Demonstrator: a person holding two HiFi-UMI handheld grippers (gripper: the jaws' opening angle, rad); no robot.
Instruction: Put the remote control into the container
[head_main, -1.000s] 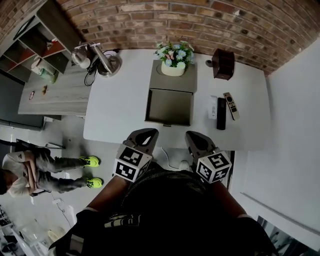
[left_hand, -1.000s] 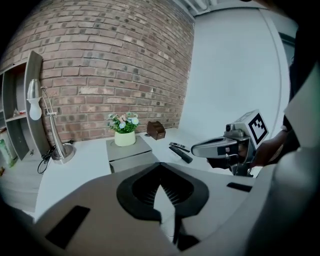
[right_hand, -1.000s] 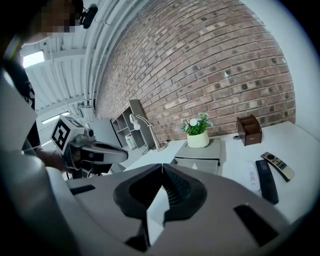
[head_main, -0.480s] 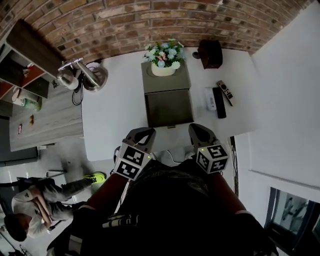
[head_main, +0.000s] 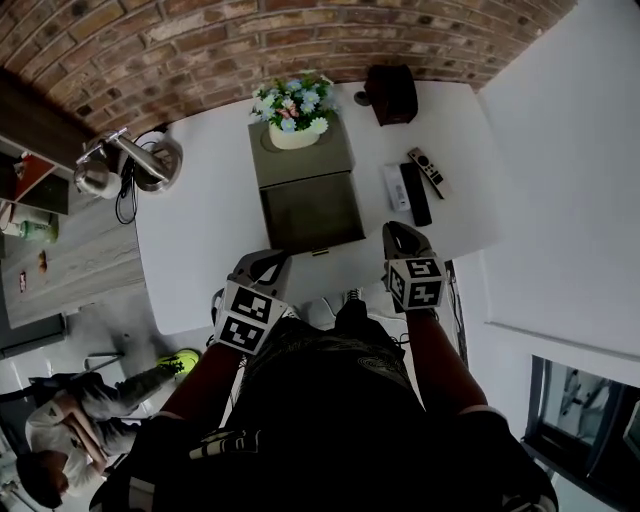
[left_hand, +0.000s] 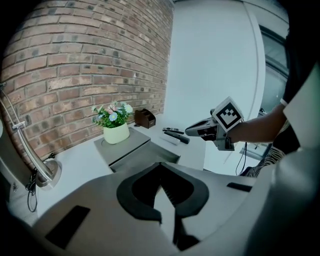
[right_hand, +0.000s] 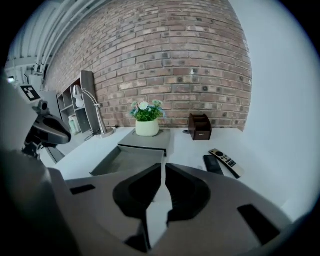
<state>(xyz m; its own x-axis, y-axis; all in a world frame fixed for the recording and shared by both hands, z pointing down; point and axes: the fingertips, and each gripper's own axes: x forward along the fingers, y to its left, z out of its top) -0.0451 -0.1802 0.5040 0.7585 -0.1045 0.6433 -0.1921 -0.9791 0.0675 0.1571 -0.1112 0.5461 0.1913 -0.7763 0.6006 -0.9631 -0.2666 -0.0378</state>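
Three remotes lie side by side on the white table (head_main: 200, 230), right of centre: a white one (head_main: 394, 187), a black one (head_main: 415, 194) and a silver one (head_main: 427, 172). The grey container (head_main: 305, 205) stands mid-table with its drawer pulled open toward me and nothing in it. My right gripper (head_main: 398, 230) hovers at the table's front edge, just in front of the remotes, shut and holding nothing. My left gripper (head_main: 266, 260) hangs shut and bare at the front edge, before the drawer. In the right gripper view the black remote (right_hand: 214, 164) and silver remote (right_hand: 226, 161) lie ahead to the right.
A flower pot (head_main: 293, 125) sits on the container's top. A brown wooden box (head_main: 392, 95) stands at the back right by the brick wall. A desk lamp (head_main: 125, 160) stands at the table's left. A person (head_main: 60, 440) sits on the floor at left.
Both grippers have moved forward and down to the table's front edge, the right one farther, now close to the remotes. The head view has swung, so the table sits more to the left.
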